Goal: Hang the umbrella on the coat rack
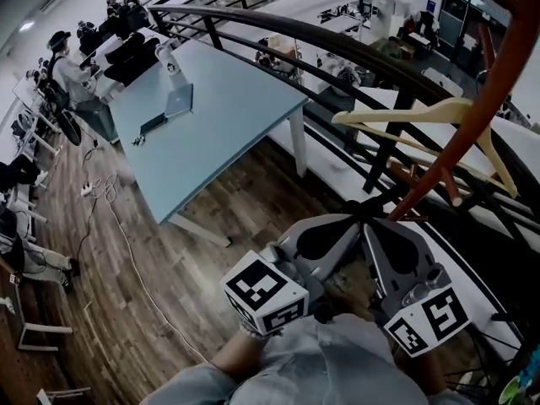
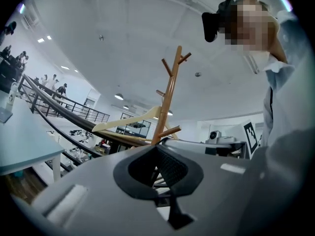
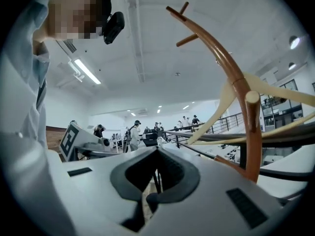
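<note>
No umbrella shows in any view. The orange-brown wooden coat rack (image 1: 472,116) rises at the right, with a pale wooden hanger (image 1: 422,112) on one of its pegs. My left gripper (image 1: 350,220) and right gripper (image 1: 371,222) are held close to my body, tips side by side near the rack's lower stem. Both are shut with nothing between the jaws. The left gripper view looks up past the left gripper (image 2: 157,149) at the coat rack (image 2: 170,92) and hanger (image 2: 133,122). In the right gripper view the coat rack (image 3: 231,68) stands just right of the right gripper (image 3: 158,150).
A black railing (image 1: 337,57) curves behind the rack, with a lower floor beyond it. A pale blue table (image 1: 228,133) carrying a laptop (image 1: 173,104) stands to the left on wood flooring. A cable (image 1: 110,218) trails on the floor. People stand at the far left.
</note>
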A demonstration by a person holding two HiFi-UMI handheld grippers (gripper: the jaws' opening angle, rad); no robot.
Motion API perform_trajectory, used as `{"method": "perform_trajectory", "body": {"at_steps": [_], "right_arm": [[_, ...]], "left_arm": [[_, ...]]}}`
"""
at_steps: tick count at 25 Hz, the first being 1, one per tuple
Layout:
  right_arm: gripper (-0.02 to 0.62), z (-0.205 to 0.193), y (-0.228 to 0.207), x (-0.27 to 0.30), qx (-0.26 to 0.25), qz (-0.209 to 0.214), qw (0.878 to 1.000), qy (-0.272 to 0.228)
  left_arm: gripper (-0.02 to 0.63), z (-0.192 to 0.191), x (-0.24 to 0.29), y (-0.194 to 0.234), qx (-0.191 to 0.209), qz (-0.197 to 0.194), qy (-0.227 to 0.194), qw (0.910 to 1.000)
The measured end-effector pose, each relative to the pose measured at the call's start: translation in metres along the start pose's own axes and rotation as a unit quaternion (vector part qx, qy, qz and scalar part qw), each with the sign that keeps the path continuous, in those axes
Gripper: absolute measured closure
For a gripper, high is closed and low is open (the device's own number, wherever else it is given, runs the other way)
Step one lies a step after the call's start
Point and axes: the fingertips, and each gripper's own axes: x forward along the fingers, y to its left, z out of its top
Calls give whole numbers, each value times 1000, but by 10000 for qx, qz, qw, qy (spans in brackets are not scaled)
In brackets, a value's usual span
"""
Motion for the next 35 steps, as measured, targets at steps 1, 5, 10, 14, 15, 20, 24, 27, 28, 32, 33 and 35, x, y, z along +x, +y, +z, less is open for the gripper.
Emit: {"method": "perform_trajectory", "body": {"at_steps": [1,5,10,14,15,20,24,27,28,32,33,35], "right_arm": [[597,1,-5,3,10,-90,10000,2],[598,6,-21,10,36,-451,9990,13],[598,6,-38,24,32,-932,9956,9],[598,3,-53,31,47,-1283,9917,9],[598,2,-57,33,50,-1382,9904,21],[598,-2,-80,33,28,-1816,9833,97],[598,-3,-91,34,-62,-2115,9772,198],[598,-5,-98,36,-94,-2313,9724,277],[598,-6,-101,37,-95,-2374,9709,308],[598,-12,-111,35,-148,-2617,9639,459],[598,-15,-114,34,-157,-2671,9623,495],[598,-21,-119,33,-156,-2770,9590,570]], "left_arm": [[604,1,4,3,-7,-90,49,9999],[604,8,22,11,-21,-425,128,9990],[604,10,38,26,-19,-893,239,9957],[604,7,51,37,-42,-1171,346,9925],[604,7,55,39,-53,-1225,374,9917],[604,1,78,44,8,-1527,509,9870],[604,-1,89,46,56,-1745,589,9829],[604,-3,96,49,170,-1825,658,9809],[604,-4,99,50,221,-1848,692,9801],[604,-12,108,50,430,-1934,835,9766],[604,-14,111,51,481,-1947,869,9758],[604,-21,116,52,607,-1965,942,9741]]}}
